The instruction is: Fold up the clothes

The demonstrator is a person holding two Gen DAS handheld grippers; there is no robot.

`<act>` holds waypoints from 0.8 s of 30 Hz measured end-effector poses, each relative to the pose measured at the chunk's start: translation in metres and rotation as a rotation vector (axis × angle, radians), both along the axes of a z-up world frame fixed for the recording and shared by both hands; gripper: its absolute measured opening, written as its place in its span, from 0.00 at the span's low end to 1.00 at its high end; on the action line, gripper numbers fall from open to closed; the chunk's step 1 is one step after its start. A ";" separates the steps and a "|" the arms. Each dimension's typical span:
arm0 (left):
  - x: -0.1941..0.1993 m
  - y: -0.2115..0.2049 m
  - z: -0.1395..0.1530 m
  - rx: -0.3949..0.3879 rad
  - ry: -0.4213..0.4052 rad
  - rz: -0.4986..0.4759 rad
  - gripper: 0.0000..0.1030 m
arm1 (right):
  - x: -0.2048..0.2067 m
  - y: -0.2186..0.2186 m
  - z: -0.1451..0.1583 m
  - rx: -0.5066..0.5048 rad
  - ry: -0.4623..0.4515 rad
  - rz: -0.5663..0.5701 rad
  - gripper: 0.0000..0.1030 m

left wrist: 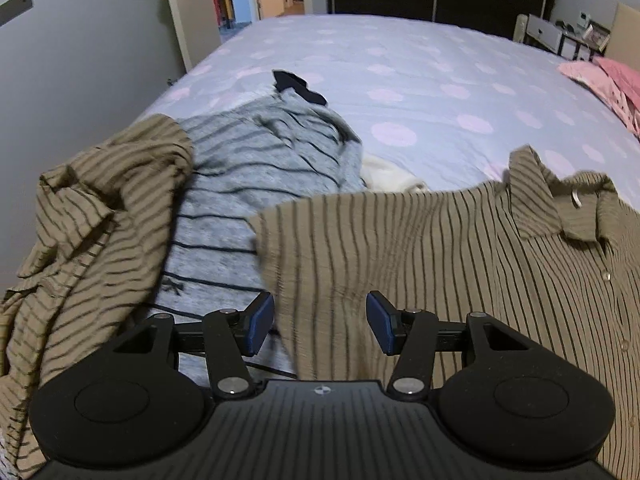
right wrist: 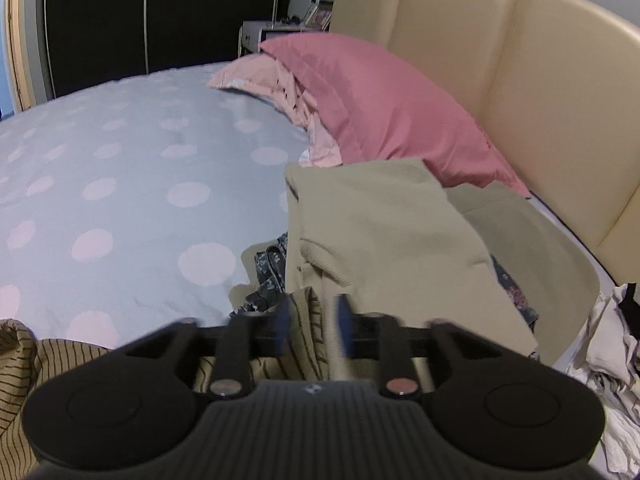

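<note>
While the olive striped button-up shirt [left wrist: 460, 264] hangs or lies spread in front of the left hand-held gripper [left wrist: 320, 322], that gripper's blue pads stand wide apart with shirt cloth between them but nothing pinched. Collar and buttons face the camera at upper right; one sleeve or side of the same striped cloth is bunched at far left over a grey striped knit top [left wrist: 256, 184].

Right hand-held gripper [right wrist: 312, 328]: blurred by motion, pads close together with striped fabric and a pale strip between them. It looks clamped on the shirt's cloth (the blur keeps me from being sure how firm the hold is).

Beyond it, a beige garment [right wrist: 384, 224] lies flat by the pink pillow [right wrist: 384, 108], over a dark floral piece; a rumpled white heap sits at far right. All on the polka-dot bed [right wrist: 120, 160].

Risks, as judgement:
- One-sided hold: if only the right grips, the shirt may swing and twist, so any crease lands crooked.
- Left pads closing here could catch the knit top underneath and drag it along.
- Bunched left sleeve could get trapped inside a fold.
- Fast movement could pull thin cloth out of the pads.
</note>
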State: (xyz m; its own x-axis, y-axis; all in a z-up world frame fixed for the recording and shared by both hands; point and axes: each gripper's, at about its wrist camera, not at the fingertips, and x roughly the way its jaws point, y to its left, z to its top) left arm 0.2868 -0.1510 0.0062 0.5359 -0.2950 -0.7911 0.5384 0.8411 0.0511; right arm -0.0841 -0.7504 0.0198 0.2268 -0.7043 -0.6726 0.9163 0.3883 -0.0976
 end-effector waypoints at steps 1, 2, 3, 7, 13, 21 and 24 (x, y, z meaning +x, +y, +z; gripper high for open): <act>0.001 0.003 0.003 -0.008 -0.007 0.006 0.48 | -0.002 0.005 0.003 -0.002 -0.015 0.008 0.36; 0.002 0.008 0.006 -0.017 -0.009 0.020 0.48 | -0.005 0.012 0.004 -0.001 -0.026 0.020 0.39; 0.003 0.012 0.008 -0.026 -0.010 0.033 0.48 | -0.007 0.020 0.006 0.000 -0.036 0.031 0.40; 0.009 0.030 0.013 -0.058 0.000 0.084 0.49 | -0.017 0.063 0.006 0.048 -0.086 0.101 0.41; 0.018 0.034 0.002 -0.109 0.033 0.113 0.45 | -0.026 0.139 -0.006 0.170 -0.109 0.195 0.42; 0.016 0.004 0.007 -0.126 0.003 0.084 0.01 | -0.038 0.219 -0.014 0.262 -0.111 0.257 0.42; 0.019 0.002 0.009 -0.118 -0.008 0.093 0.00 | -0.038 0.231 -0.023 0.255 -0.074 0.254 0.42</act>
